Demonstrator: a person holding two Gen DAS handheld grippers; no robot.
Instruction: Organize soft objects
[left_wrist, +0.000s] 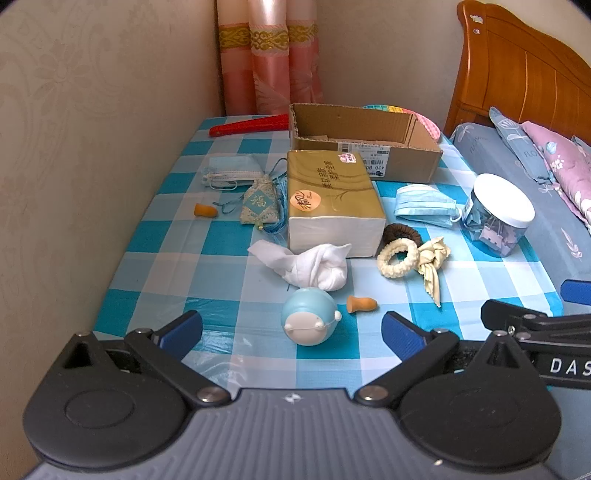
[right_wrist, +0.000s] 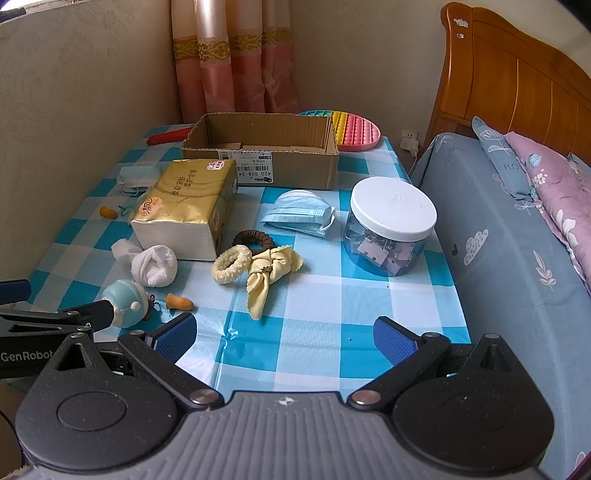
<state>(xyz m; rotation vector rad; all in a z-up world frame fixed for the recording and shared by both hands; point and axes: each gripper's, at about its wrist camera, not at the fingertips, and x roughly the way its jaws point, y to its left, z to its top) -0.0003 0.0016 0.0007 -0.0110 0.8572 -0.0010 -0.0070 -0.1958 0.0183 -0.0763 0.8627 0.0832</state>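
Soft items lie scattered on the blue checked table (left_wrist: 155, 266): a white rolled sock (left_wrist: 314, 267) (right_wrist: 153, 266), a cream scrunchie (left_wrist: 397, 256) (right_wrist: 232, 264) with a yellow cloth (right_wrist: 271, 275), a brown hair tie (right_wrist: 254, 239), blue face masks (left_wrist: 424, 205) (right_wrist: 301, 216) (left_wrist: 227, 171), a green sachet (left_wrist: 258, 205), orange earplugs (left_wrist: 362, 304) (left_wrist: 205, 211) and a gold tissue pack (left_wrist: 332, 199) (right_wrist: 188, 206). An open cardboard box (left_wrist: 364, 146) (right_wrist: 262, 147) stands behind. My left gripper (left_wrist: 291, 332) is open just before a blue round toy (left_wrist: 310, 321). My right gripper (right_wrist: 284, 334) is open over bare cloth.
A clear jar with a white lid (right_wrist: 391, 225) (left_wrist: 498, 214) holds clips at the table's right side. A red folded fan (left_wrist: 251, 123) and a pastel pop-it mat (right_wrist: 354, 127) lie at the back. A bed (right_wrist: 517, 240) adjoins on the right, walls at left and back.
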